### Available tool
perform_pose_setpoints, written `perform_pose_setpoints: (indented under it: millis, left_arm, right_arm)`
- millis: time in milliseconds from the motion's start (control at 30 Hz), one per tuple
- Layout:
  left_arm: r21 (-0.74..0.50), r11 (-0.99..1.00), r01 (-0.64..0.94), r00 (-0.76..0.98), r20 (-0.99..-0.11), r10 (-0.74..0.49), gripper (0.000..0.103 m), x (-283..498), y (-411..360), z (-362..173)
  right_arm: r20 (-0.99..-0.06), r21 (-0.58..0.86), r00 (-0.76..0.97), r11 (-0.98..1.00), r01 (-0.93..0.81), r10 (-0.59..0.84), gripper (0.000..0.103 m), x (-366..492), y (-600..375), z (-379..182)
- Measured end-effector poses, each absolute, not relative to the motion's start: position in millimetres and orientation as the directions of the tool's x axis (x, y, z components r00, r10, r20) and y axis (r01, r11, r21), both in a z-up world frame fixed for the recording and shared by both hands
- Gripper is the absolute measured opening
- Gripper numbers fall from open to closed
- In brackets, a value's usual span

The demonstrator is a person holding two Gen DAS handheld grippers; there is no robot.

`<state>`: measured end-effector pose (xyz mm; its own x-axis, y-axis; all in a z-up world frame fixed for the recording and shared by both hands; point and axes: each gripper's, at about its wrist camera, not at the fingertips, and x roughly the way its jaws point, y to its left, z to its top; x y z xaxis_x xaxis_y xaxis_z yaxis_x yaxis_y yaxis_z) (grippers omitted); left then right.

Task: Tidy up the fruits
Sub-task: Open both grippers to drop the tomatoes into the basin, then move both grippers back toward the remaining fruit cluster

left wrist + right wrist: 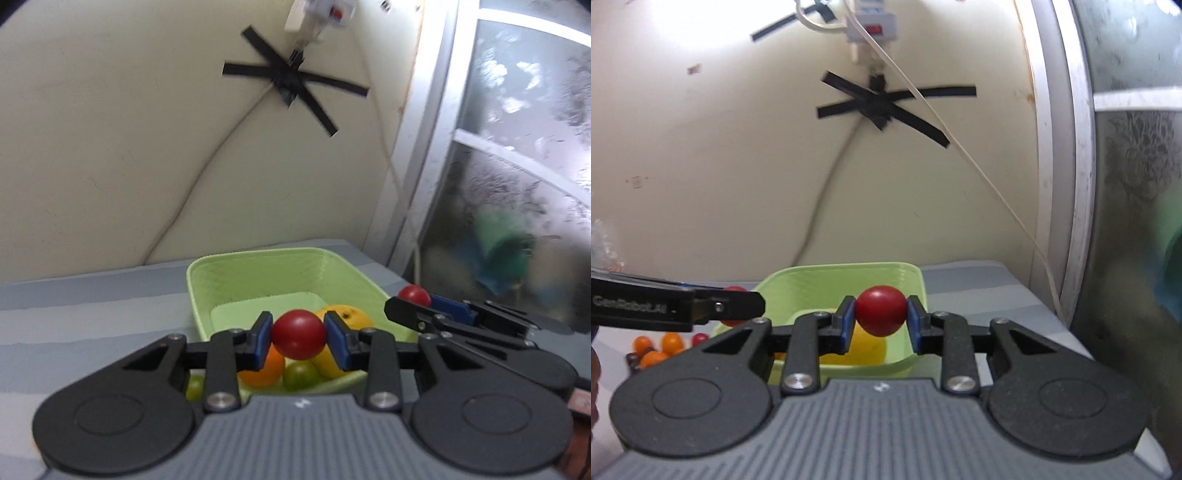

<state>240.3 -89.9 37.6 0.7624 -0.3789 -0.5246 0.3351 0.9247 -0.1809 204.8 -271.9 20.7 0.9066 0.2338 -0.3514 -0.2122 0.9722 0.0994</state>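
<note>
Grey striped cloth (pixel 92 317) covers the table on which the light green basket (pixel 351 275) is set, close before a cream wall (pixel 110 147) marked with crossed black tape (pixel 291 79); a frosted window (pixel 517 166) is seen to the basket's right. One red cherry tomato (pixel 299 334) is clamped between the blue pads of the left gripper (pixel 299 341) above the basket's near edge, over an orange, a green fruit and a yellow fruit inside. A second red tomato (pixel 881 311) is pinched by the right gripper (pixel 881 325) above the basket's right near corner. Small orange and dark fruits (pixel 661 347) are left loose on the table to the basket's left.
</note>
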Motion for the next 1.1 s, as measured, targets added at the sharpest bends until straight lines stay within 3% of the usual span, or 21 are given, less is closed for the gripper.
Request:
perform_pose_setpoints:
  millis: [133,200,233,267,467,667,900,1100]
  left_arm:
    - [-0.212,0.927,0.311,0.744,-0.552,-0.376,0.032,256.5,-92.6,28.0]
    - [-0.206,0.929,0.307,0.75,-0.548,-0.37,0.035,256.8,-93.6,26.7]
    - [-0.205,0.931,0.303,0.753,-0.548,-0.365,0.039,256.4,-93.3,27.0]
    - [-0.205,0.933,0.297,0.757,-0.545,-0.361,0.04,255.7,-92.3,27.7]
    - [-0.221,0.941,0.255,0.807,-0.487,-0.333,0.04,228.9,-68.8,49.0]
    - [-0.215,0.968,0.13,0.869,-0.445,-0.215,0.04,165.7,-7.4,64.6]
    - [-0.203,0.979,-0.026,0.859,-0.505,-0.082,0.04,117.1,55.7,48.3]
    - [-0.244,0.969,-0.037,0.825,-0.554,-0.108,0.04,116.7,74.1,25.2]
  right_arm:
    - [-0.362,0.122,0.9,0.969,-0.214,0.244,0.033,214.5,-276.5,13.0]
    - [-0.36,0.127,0.897,0.966,-0.224,0.255,0.042,216.8,-278.7,12.1]
    - [-0.347,0.133,0.9,0.964,-0.232,0.264,0.053,215.2,-280.1,12.0]
    - [-0.337,0.13,0.905,0.965,-0.226,0.258,0.058,213.2,-278.9,13.6]
    - [-0.248,0.117,0.94,0.971,-0.21,0.233,0.057,194.1,-286.3,18.6]
    - [-0.191,0.143,0.953,0.967,-0.211,0.236,0.054,174.9,-293.0,23.2]
    - [-0.26,0.242,0.881,0.91,-0.338,0.396,0.051,143.9,-273.4,23.2]
    - [-0.344,0.187,0.785,0.857,-0.48,0.515,0.051,117.6,-215.3,18.5]
